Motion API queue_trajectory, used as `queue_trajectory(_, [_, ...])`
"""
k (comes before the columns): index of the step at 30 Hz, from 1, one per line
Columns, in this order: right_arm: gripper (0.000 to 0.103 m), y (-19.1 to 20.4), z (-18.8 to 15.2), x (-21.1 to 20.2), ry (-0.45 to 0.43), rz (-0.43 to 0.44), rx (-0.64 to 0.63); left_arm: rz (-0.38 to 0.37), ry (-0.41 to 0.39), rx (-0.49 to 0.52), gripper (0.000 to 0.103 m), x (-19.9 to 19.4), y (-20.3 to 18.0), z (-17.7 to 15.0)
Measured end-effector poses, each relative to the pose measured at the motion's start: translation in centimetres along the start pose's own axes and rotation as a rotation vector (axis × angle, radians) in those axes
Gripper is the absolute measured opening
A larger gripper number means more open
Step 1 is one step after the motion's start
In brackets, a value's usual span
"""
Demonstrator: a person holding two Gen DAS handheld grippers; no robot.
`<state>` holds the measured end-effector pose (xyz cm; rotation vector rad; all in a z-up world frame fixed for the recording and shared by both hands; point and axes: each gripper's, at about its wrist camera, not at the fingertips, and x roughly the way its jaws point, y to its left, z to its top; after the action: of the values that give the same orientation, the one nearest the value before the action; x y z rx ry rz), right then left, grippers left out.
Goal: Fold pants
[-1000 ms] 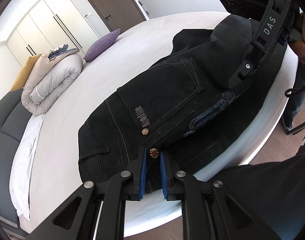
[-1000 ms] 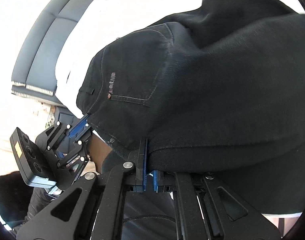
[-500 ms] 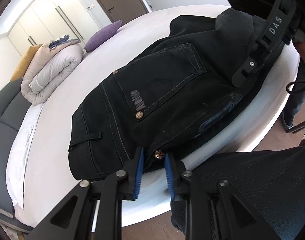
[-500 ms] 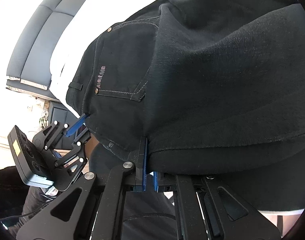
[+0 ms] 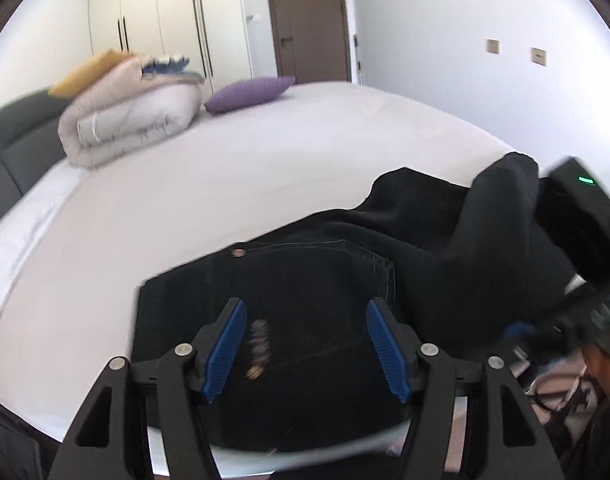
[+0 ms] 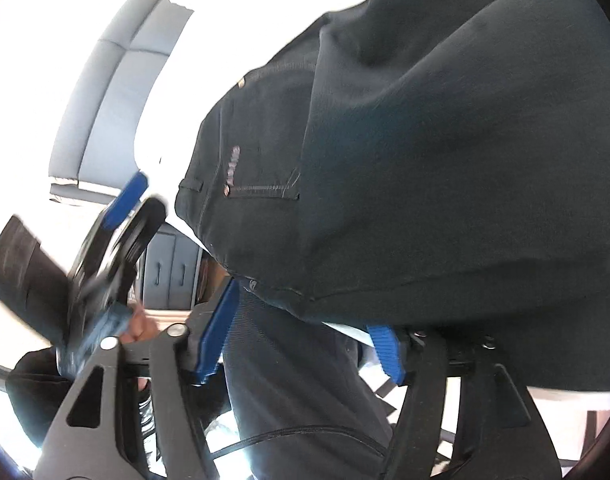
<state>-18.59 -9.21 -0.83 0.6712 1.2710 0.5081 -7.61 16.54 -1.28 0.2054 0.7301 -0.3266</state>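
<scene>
Black pants point(image 5: 313, 280) lie folded at the near edge of the white bed point(image 5: 265, 168), legs bunched toward its right side. Left gripper point(image 5: 305, 344) – jaws opening, blue pads clear of the cloth below. Right gripper point(image 6: 301, 344) – jaws opening too, fold's edge loose between them.

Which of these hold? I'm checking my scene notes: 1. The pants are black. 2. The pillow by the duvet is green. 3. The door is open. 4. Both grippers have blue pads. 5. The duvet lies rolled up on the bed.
1. True: the pants are black.
2. False: the pillow is purple.
3. False: the door is shut.
4. True: left gripper and right gripper both have blue pads.
5. True: the duvet lies rolled up on the bed.
</scene>
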Motion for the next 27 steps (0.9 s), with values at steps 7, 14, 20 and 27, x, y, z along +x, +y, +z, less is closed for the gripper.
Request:
queue_trajectory(7, [0.061, -7.1, 0.2, -10.1, -0.171, -0.001, 0.071, -0.047, 0.207, -0.072, 0.061, 8.4, -2.4, -1.8])
queue_trajectory(14, [0.061, -19.1, 0.4, -24.4, -0.598, -0.088, 0.319, -0.032, 0.253, -0.134, 0.062, 8.6, -2.1, -1.5])
queue_trajectory(20, [0.062, -21.3, 3.2, -30.6, -0.728, -0.278, 0.099, -0.030, 0.258, -0.142, 0.062, 9.4, -3.0, -0.9])
queue_trajectory(27, [0.062, -25.4, 8.8, -30.3, -0.528, -0.307, -0.065, -0.034, 0.263, -0.146, 0.063, 9.7, -2.5, -1.2])
